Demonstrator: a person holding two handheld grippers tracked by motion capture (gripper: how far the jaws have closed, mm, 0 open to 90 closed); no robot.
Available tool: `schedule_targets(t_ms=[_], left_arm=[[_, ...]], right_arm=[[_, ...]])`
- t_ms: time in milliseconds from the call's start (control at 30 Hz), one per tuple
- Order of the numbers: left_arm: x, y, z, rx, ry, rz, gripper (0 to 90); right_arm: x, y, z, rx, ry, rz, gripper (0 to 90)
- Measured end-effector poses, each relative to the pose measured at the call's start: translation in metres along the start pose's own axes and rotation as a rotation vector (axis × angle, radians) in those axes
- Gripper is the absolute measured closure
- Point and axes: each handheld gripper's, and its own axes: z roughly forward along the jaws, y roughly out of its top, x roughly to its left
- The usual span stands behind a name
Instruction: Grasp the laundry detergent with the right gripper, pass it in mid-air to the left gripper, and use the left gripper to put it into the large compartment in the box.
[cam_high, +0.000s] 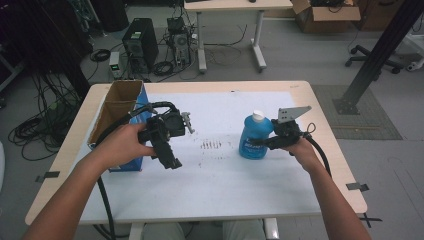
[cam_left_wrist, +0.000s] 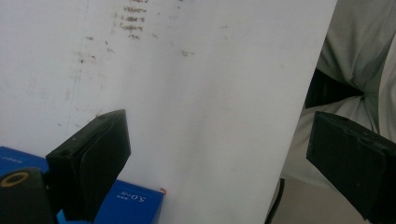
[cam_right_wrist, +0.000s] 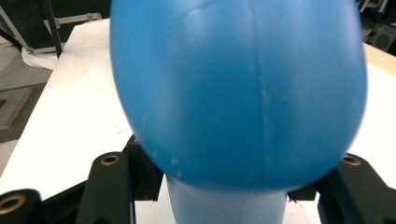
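Observation:
A blue bottle (cam_high: 254, 137) with a white cap stands upright on the white table cover (cam_high: 215, 185), right of centre. My right gripper (cam_high: 260, 145) comes at it from the right and is shut on the blue bottle's (cam_right_wrist: 238, 93) body, a jaw on each side low down. An open blue cardboard box (cam_high: 120, 117) stands at the table's left. My left gripper (cam_high: 172, 161) is held just right of the box, tilted down toward the near edge. Its jaws stand wide apart over bare cover with nothing between them, so the left gripper (cam_left_wrist: 219, 161) is open, with the box's corner (cam_left_wrist: 133, 200) beside it.
Dark smudges (cam_high: 211, 145) mark the cover between the grippers. The table's near edge and the person's clothing (cam_left_wrist: 359, 51) lie beyond the left gripper. On the floor behind are a computer tower (cam_high: 140, 42), cables, a second table (cam_high: 230, 6) and a black post (cam_high: 380, 52).

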Motion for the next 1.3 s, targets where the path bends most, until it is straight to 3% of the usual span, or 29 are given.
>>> schedule_targets(t_ms=[333, 533, 1000, 1300], left_arm=[[-0.002, 0.006, -0.011, -0.014, 0.014, 0.012, 6.7], [-0.003, 0.013, -0.021, -0.017, 0.029, 0.026, 6.7], [-0.01, 0.042, -0.044, -0.013, 0.042, 0.089, 6.7], [-0.012, 0.054, -0.055, -0.01, 0.043, 0.121, 6.8]], right_arm=[[0.011, 0.016, -0.021, -0.002, -0.027, -0.014, 42.4], [0.022, 0.028, -0.03, -0.016, -0.017, -0.024, 42.4], [0.068, 0.071, -0.034, 0.011, 0.075, -0.078, 42.4], [0.083, 0.079, -0.027, 0.029, 0.115, -0.088, 42.4]])
